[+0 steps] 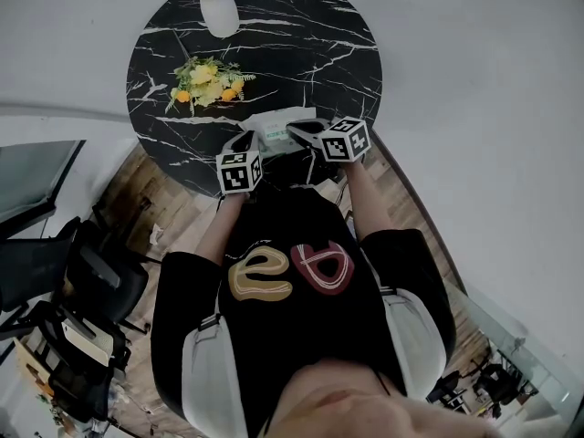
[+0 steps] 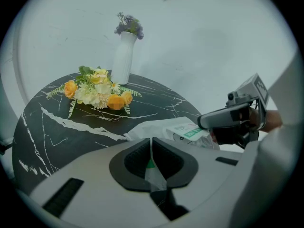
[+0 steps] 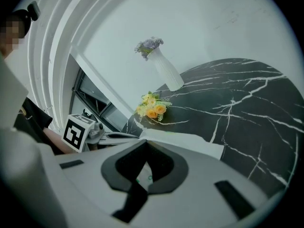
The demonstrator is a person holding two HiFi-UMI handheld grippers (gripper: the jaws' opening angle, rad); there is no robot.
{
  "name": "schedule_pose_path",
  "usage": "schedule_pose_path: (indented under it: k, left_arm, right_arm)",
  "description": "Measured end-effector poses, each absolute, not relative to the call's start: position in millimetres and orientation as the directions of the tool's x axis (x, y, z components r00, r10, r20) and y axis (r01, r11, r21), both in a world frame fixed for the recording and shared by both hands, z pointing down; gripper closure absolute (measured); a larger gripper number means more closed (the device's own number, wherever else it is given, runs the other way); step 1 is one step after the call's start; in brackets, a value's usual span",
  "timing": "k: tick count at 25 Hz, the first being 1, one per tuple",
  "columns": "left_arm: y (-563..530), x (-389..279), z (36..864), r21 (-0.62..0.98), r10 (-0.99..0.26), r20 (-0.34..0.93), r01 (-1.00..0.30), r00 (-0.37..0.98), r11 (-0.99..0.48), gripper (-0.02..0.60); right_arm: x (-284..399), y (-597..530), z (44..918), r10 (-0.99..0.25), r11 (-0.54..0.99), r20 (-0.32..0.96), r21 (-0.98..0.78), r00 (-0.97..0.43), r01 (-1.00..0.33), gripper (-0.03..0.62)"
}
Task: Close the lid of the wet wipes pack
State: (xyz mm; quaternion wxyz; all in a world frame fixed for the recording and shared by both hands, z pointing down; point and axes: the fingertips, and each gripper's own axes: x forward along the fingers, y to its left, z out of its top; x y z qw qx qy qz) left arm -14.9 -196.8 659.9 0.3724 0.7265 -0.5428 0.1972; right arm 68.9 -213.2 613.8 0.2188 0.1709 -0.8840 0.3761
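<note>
A person's left gripper (image 2: 151, 146) is clenched on a thin pale edge of the white plastic wet wipes pack with green print (image 1: 276, 124), which lies at the near rim of a round black marble table with white veins (image 1: 301, 44). The right gripper (image 1: 297, 131) reaches across the pack's top, jaws drawn together at the tips. Whether they pinch anything cannot be told, and the lid itself is hidden beneath them. Farther back lie a yellow-and-orange flower bouquet (image 1: 208, 80) and a white ceramic vase of purple blooms (image 1: 220, 12), cut off at the frame's edge. Brown wood-plank flooring (image 1: 173, 217) and black office chairs (image 1: 55, 272) flank the person.
</note>
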Motion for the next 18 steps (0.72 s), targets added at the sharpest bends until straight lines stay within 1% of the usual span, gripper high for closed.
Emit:
schedule_pose_path:
  k: [18]
  left_arm:
    - [-197,-15,661,0.319,-0.636,0.694,-0.936,0.338,-0.150,0.554]
  right_arm:
    - [64,-196,628,-0.093,0.674,0.556,-0.575,-0.826,-0.463,0.583]
